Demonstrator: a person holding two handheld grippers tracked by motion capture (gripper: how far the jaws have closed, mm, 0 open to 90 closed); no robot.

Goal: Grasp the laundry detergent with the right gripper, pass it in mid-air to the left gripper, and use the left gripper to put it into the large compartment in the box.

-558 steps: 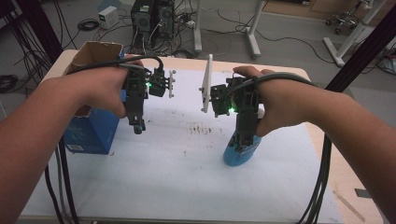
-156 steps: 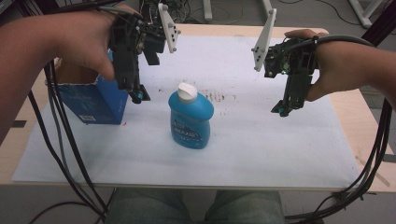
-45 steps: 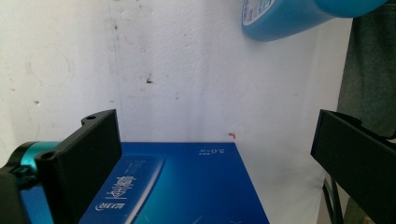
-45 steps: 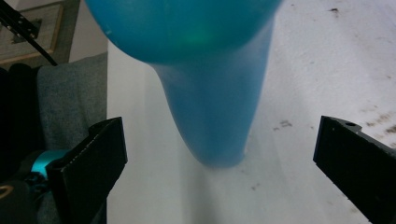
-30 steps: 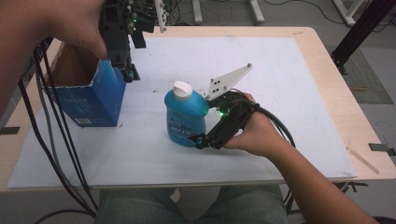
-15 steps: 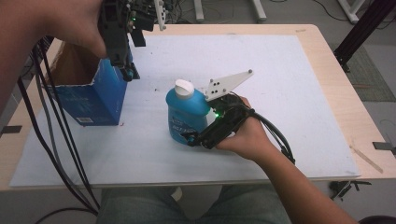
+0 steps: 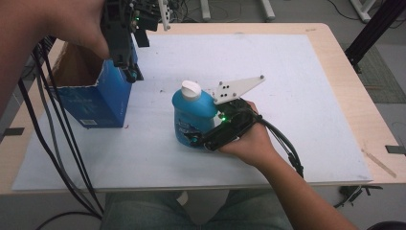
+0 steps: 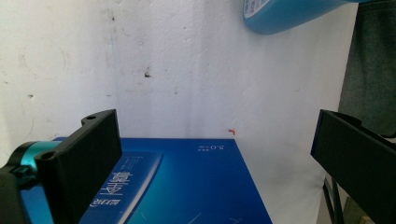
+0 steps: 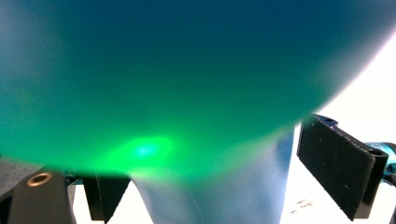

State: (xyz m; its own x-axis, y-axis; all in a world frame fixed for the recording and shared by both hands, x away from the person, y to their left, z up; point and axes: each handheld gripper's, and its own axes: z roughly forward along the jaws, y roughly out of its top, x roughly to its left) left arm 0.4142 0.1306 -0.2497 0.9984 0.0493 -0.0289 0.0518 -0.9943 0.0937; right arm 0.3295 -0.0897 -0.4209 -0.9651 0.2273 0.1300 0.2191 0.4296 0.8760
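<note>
A blue bottle (image 7: 191,108) with a white cap (image 7: 191,88) stands upright mid-table on the white sheet (image 7: 297,96). My right gripper (image 7: 194,136) lies level against its lower body, held by a hand from the right. The bottle (image 9: 187,93) sits between the jaws of this gripper (image 9: 215,186). They have just been closing, and a thin gap shows at the right jaw. My left gripper (image 7: 131,74) hangs open over the right top edge of an open blue box (image 7: 103,98). Its jaws (image 8: 215,158) stand wide above the box's printed side (image 8: 187,186).
The blue box stands at the left of the sheet, its top open. Black cables (image 7: 52,153) trail from the left gripper down over the table's front edge. A black post (image 7: 373,28) rises at the far right. Bare wooden table (image 7: 354,96) borders the sheet.
The right hand has slid its gripper a little further left around the bottle's base. The bottle and the left gripper have kept their places.
</note>
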